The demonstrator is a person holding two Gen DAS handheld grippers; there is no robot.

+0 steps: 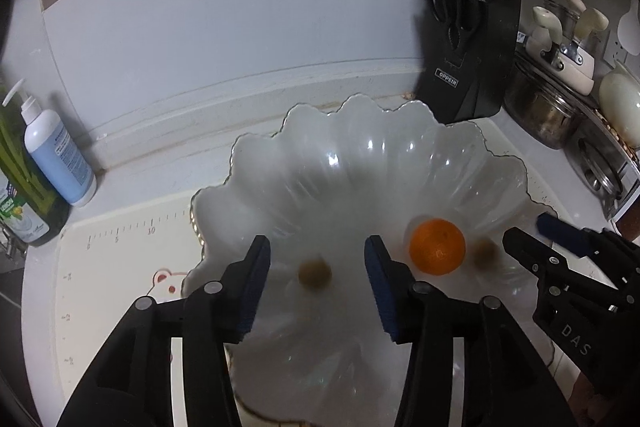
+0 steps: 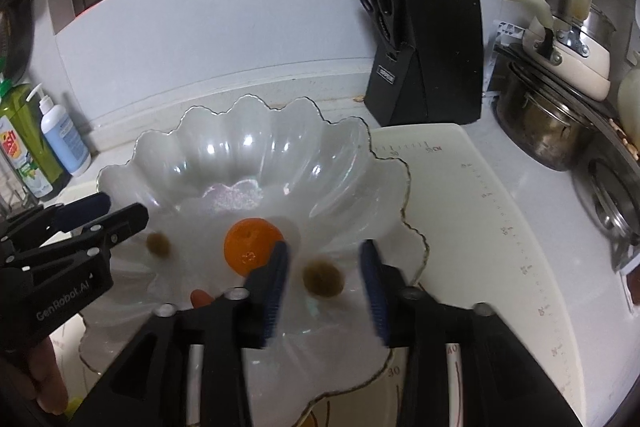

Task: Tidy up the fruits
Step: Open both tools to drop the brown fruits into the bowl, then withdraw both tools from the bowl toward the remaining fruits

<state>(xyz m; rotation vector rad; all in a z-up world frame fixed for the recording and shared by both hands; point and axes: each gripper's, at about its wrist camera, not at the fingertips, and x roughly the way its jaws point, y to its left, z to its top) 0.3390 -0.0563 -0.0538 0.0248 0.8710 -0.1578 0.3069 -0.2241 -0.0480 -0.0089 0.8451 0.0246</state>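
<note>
A clear scalloped glass bowl stands on a white mat. In it lies an orange. My left gripper hangs open over the bowl's near left side. A small brown fruit, blurred, lies below the gap with neither pad touching it. My right gripper is open just right of the orange. A second small brown fruit sits blurred between its fingers, free of the pads.
A black knife block stands behind the bowl on the right. Steel pots crowd the right edge. A white pump bottle and a green bottle stand at the left. The ruled mat extends to the right.
</note>
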